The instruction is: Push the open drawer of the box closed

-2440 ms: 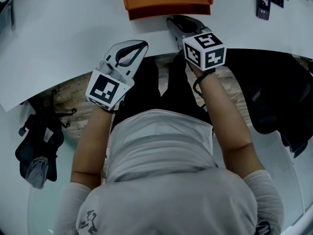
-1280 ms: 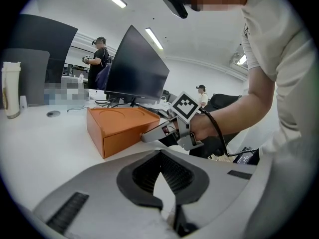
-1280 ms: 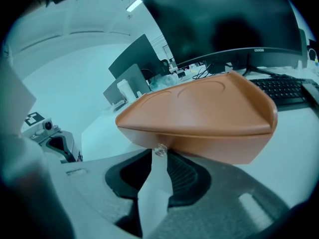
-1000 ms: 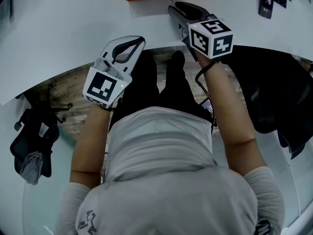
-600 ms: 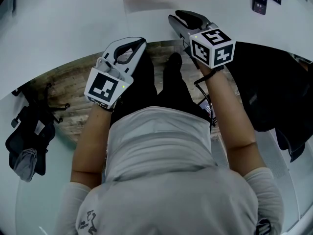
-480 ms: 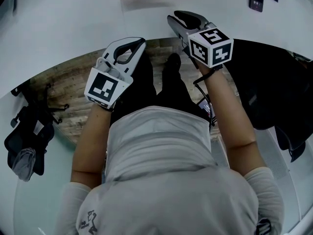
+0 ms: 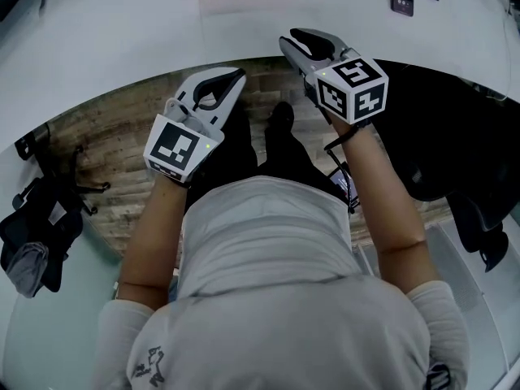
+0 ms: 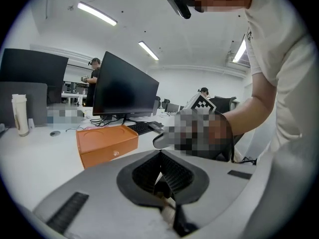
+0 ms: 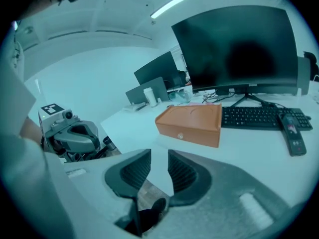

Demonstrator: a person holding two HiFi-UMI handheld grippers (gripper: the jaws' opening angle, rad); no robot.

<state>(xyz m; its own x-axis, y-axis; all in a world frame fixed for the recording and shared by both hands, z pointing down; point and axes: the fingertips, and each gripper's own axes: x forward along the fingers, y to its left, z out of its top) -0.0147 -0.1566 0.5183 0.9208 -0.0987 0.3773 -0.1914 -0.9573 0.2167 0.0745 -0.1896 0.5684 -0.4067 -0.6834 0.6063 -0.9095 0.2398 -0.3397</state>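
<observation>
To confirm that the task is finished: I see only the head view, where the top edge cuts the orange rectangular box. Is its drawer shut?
Observer: In the right gripper view the front of the orange rectangular box looks flush, with a small round knob; nothing sticks out.
Operator: Does the right gripper hold anything?
Observer: No, its jaws stand apart, empty.
Operator: And the left gripper?
Observer: Jaws together, empty, away from the box.

One orange rectangular box (image 9: 192, 122) with one small round knob. One white bench (image 7: 122, 47). Two grey-white hand-held tools: the left tool (image 7: 236, 76) and the right tool (image 7: 294, 36). One black keyboard (image 9: 259, 117). One slim black remote handset (image 9: 294, 139). One black bag (image 7: 36, 234) on the floor (image 7: 122, 136).
</observation>
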